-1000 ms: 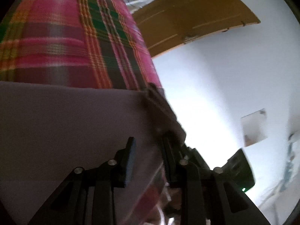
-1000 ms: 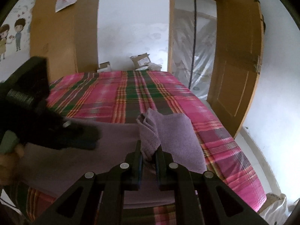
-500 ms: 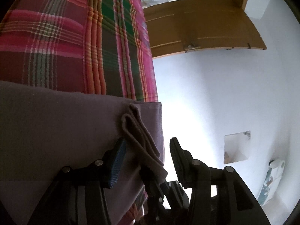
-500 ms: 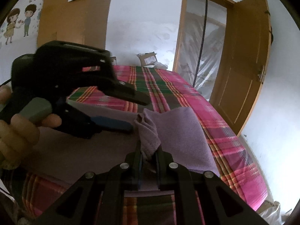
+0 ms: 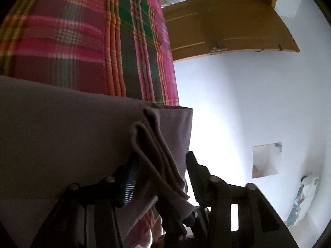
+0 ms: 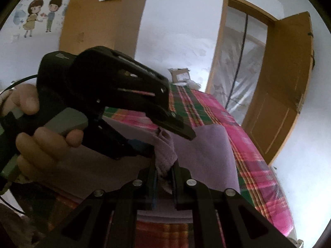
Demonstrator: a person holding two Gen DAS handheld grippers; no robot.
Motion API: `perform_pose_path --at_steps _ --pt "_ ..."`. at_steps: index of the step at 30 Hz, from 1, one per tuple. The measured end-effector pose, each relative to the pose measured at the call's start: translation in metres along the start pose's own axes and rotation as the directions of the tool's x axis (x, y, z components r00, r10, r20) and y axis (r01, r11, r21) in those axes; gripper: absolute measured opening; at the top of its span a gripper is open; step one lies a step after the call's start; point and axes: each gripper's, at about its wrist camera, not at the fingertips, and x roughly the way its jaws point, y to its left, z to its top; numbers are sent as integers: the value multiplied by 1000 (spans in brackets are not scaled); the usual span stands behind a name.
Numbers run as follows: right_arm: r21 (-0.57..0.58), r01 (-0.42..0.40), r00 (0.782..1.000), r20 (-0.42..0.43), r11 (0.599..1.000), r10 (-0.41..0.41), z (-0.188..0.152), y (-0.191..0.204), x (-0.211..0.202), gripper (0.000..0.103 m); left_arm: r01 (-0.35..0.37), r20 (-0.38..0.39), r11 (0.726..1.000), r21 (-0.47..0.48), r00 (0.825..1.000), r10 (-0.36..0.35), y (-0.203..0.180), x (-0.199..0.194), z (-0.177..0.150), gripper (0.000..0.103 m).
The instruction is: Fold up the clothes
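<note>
A mauve garment (image 6: pixel 204 144) lies on the plaid bed (image 6: pixel 258 165). My right gripper (image 6: pixel 164 166) is shut on a bunched corner of it (image 6: pixel 165 150), lifted off the bed. My left gripper (image 5: pixel 160 171) is open, its fingers on either side of that same gathered corner (image 5: pixel 157 153), with gaps showing to both pads. In the right wrist view the left gripper (image 6: pixel 165 138) comes in from the left, held by a hand (image 6: pixel 37 140), its upper finger (image 6: pixel 182 128) over the bunch.
An open wooden door (image 6: pixel 283 86) stands right of the bed, with a plastic-draped doorway (image 6: pixel 238 76) beside it. Cardboard boxes (image 6: pixel 180 75) sit at the far end of the bed. A wooden wardrobe (image 6: pixel 99 20) is at the back left.
My left gripper has swung in toward the right gripper and now straddles the bunched corner. The right gripper keeps its hold and has risen slightly.
</note>
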Motion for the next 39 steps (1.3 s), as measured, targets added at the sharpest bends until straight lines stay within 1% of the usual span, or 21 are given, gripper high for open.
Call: perform_pose_path --at_steps 4,6,8,14,21,25,29,33,35,36,37,39 --pt "-13 -38 999 20 999 39 8 12 -1 11 -28 51 1000 9 998 28 -3 -23 -6 41" --pt "-12 -61 998 25 998 61 10 17 0 11 -55 88 998 16 995 54 -3 -35 -9 36" --pt "-12 -80 996 29 997 81 12 21 -1 11 -70 117 997 12 991 68 -1 -45 -10 36" --pt "-30 -135 990 31 990 136 16 42 1 11 -96 163 995 -19 982 98 10 -68 -13 36" --pt "-52 -193 981 5 980 194 15 65 10 11 -142 184 988 -66 971 151 30 -82 -14 36" --pt "-47 -198 980 -24 979 197 12 66 20 11 -189 215 979 -73 956 201 34 -90 -16 36" --pt "-47 -200 979 -54 979 198 11 69 29 12 -234 251 969 -75 936 245 32 -96 -15 36" --pt "-57 -205 975 -93 977 200 9 77 35 14 -269 319 961 -68 906 276 27 -107 -14 36" --pt "-57 -222 970 -113 973 215 7 79 34 16 -278 349 959 -60 894 281 25 -114 -14 36" --pt "-56 -232 967 -123 971 224 6 80 33 19 -282 363 957 -61 887 285 23 -117 -15 36" --pt "-53 -248 962 -127 967 240 5 80 31 22 -287 375 956 -61 881 288 22 -119 -16 36" --pt "-42 -295 950 -122 955 288 5 78 25 23 -297 390 954 -45 874 290 18 -124 -17 36"
